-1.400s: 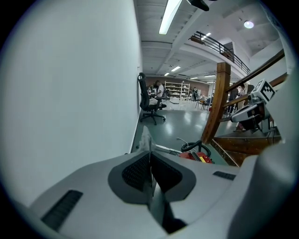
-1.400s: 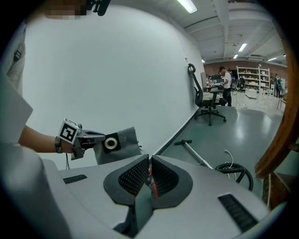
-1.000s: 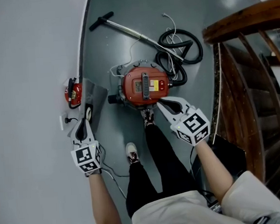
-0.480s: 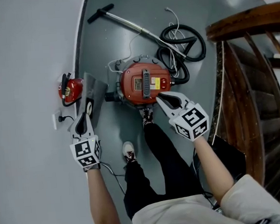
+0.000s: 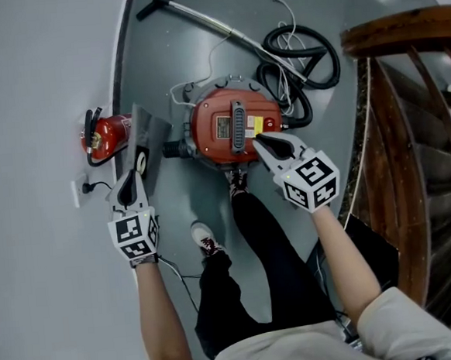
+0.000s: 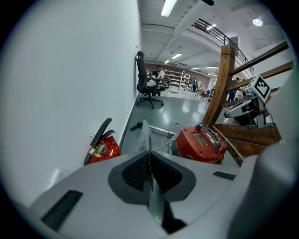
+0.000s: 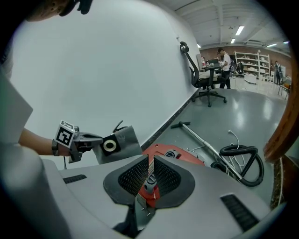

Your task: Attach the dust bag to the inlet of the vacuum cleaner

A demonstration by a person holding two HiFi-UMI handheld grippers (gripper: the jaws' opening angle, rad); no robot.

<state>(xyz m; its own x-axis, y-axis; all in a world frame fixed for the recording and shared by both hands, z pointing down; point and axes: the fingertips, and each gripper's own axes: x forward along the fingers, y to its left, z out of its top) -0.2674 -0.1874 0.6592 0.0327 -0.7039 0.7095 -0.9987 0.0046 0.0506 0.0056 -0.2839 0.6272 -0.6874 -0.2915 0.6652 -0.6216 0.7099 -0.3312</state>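
left gripper [image 5: 135,173] pinches the dust bag [image 5: 152,138] by its edge beside the vacuum cleaner [image 5: 217,128], seemingly ready for fitting; right gripper [image 5: 261,141] hovers closed, empty.

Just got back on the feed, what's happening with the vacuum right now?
A person stands over the red vacuum cleaner on the floor. The left tool is clamped on the grey dust bag, held in the air beside the vacuum, not yet attached. The right tool is shut and empty, over the vacuum's top.
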